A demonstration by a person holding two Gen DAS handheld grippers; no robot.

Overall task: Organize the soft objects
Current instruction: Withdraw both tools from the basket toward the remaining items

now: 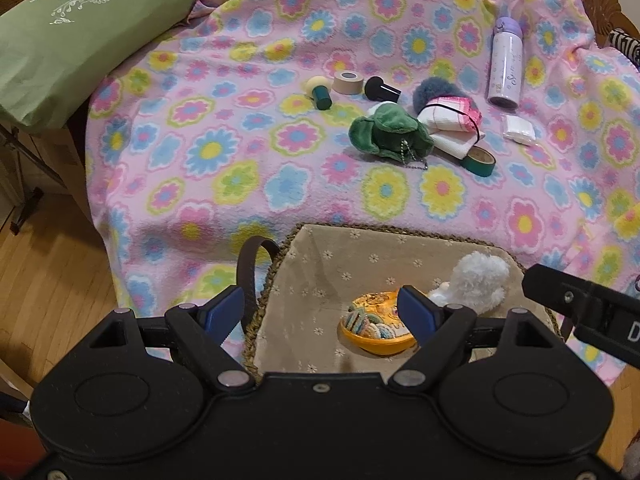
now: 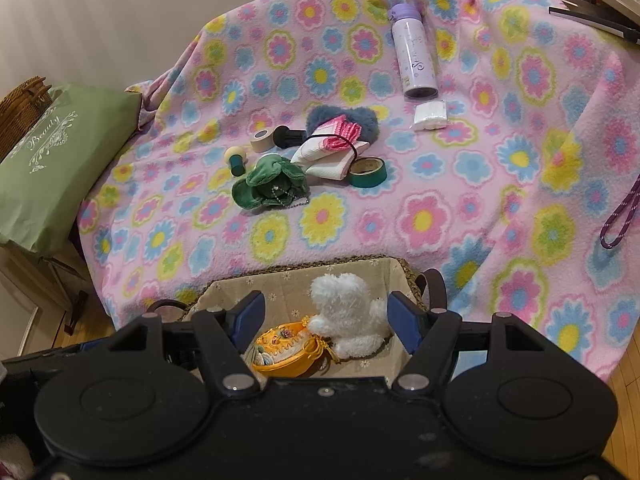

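Observation:
A woven basket (image 1: 276,264) (image 2: 408,270) with beige floral lining stands at the near edge of the flowered blanket. Inside lie a white fluffy plush (image 1: 476,282) (image 2: 348,304) and an orange pouch (image 1: 376,326) (image 2: 286,350). My left gripper (image 1: 320,316) is open and empty above the basket. My right gripper (image 2: 326,320) is open and empty above it too. Farther back lie a green plush with a ball chain (image 1: 388,130) (image 2: 272,186), a folded white and pink cloth (image 1: 448,120) (image 2: 336,152) and a blue-grey fluffy item (image 1: 432,94) (image 2: 340,116).
On the blanket (image 1: 240,160) (image 2: 440,208) lie a lilac bottle (image 1: 505,64) (image 2: 412,54), green tape roll (image 1: 480,160) (image 2: 366,172), beige tape roll (image 1: 347,82) (image 2: 262,140), black brush (image 1: 380,90), green-handled sponge (image 1: 318,94), white packet (image 1: 518,129) (image 2: 430,116). A green pillow (image 1: 68,40) (image 2: 56,172) is left.

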